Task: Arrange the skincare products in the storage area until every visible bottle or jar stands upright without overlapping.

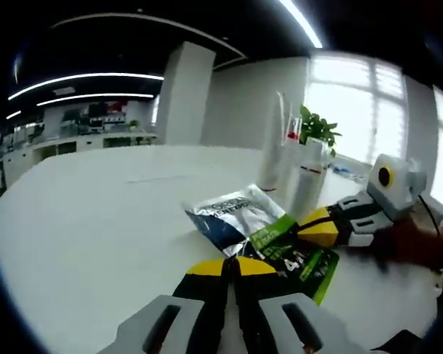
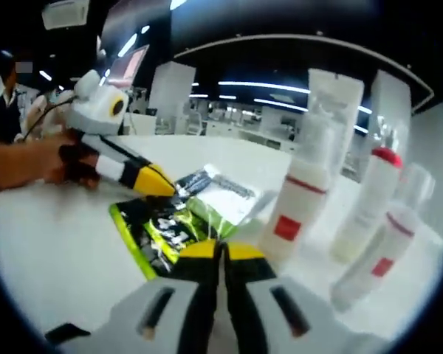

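In the left gripper view, the left hand-held gripper (image 1: 233, 267) rises from the bottom with its yellow-tipped jaws pressed together, holding nothing, its tips at the near edge of a green sachet (image 1: 299, 254) that lies flat on the white surface (image 1: 96, 214) and overlaps a silver sachet (image 1: 232, 217). The right hand-held gripper (image 1: 308, 228) comes in from the right, its tips resting on the green sachet, probably to pin or slide it; whether it pinches the sachet cannot be told. Behind the sachets, two white bottles (image 1: 303, 184) stand upright, close together. In the right gripper view, the right hand-held gripper (image 2: 221, 254) shows narrow jaws, nearly touching, at the edge of the green sachet (image 2: 162, 232), with the silver sachet (image 2: 221, 192) beyond. The left hand-held gripper (image 2: 166, 188) reaches in from the left, held by a hand (image 2: 66, 162). Three white bottles with red labels (image 2: 299, 199) stand upright just right of the sachets, apart from either gripper, likely already in place.
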Action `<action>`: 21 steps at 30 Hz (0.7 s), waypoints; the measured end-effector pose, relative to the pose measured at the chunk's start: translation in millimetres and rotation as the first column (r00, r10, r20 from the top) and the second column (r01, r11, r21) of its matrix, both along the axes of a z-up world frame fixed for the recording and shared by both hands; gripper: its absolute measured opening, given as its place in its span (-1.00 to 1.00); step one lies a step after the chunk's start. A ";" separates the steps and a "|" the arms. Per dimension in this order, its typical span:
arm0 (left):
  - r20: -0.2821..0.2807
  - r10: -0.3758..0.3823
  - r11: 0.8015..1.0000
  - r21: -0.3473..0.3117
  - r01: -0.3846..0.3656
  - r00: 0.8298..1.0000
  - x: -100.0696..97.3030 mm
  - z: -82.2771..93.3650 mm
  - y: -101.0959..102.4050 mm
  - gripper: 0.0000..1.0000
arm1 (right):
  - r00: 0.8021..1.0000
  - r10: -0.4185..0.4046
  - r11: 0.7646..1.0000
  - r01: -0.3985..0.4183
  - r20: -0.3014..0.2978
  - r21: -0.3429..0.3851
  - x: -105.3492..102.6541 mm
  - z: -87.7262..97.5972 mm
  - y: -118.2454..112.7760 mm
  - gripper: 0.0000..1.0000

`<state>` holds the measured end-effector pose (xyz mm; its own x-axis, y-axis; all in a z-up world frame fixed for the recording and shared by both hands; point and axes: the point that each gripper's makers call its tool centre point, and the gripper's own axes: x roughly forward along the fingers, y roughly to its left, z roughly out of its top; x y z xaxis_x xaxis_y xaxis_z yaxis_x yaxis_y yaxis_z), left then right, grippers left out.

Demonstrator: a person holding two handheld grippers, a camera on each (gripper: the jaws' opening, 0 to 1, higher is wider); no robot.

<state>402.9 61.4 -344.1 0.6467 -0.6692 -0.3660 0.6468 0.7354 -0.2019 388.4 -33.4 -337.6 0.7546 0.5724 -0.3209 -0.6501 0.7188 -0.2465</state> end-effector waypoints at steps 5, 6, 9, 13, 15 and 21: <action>0.029 -0.002 0.999 0.054 0.000 1.000 -1.2 -4.3 -0.8 -0.96 | 1.000 -0.003 1.000 0.003 0.015 -0.024 0.6 -0.3 -1.3 -0.96; 0.036 -0.003 0.998 0.062 0.000 0.999 -1.2 -4.5 -0.9 -0.96 | 1.000 -0.003 1.000 0.003 0.017 -0.027 1.3 -0.4 -1.7 -0.96; 0.051 -0.003 0.997 0.080 -0.002 0.999 -1.8 -5.2 -1.4 -0.96 | 1.000 -0.009 0.999 0.010 0.025 -0.038 2.2 -0.4 -2.7 -0.94; 0.063 0.000 0.996 0.092 -0.006 0.998 -1.9 -5.5 -0.9 -0.95 | 0.999 -0.022 0.998 0.024 0.039 -0.054 2.4 0.5 -4.4 -0.90; 0.071 0.001 0.995 0.102 -0.008 0.997 -2.2 -5.7 -1.0 -0.95 | 0.998 -0.027 0.996 0.032 0.062 -0.085 2.1 1.4 -5.1 -0.89; 0.089 0.004 0.993 0.119 -0.014 0.996 -4.3 -5.6 -1.6 -0.94 | 0.993 -0.024 0.986 0.043 0.115 -0.163 2.7 3.9 -5.8 -0.88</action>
<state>398.5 59.8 -349.8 0.6860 -0.6180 -0.3840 0.6514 0.7568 -0.0542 391.0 -39.2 -333.7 0.8088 0.4926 -0.3212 -0.5880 0.6829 -0.4334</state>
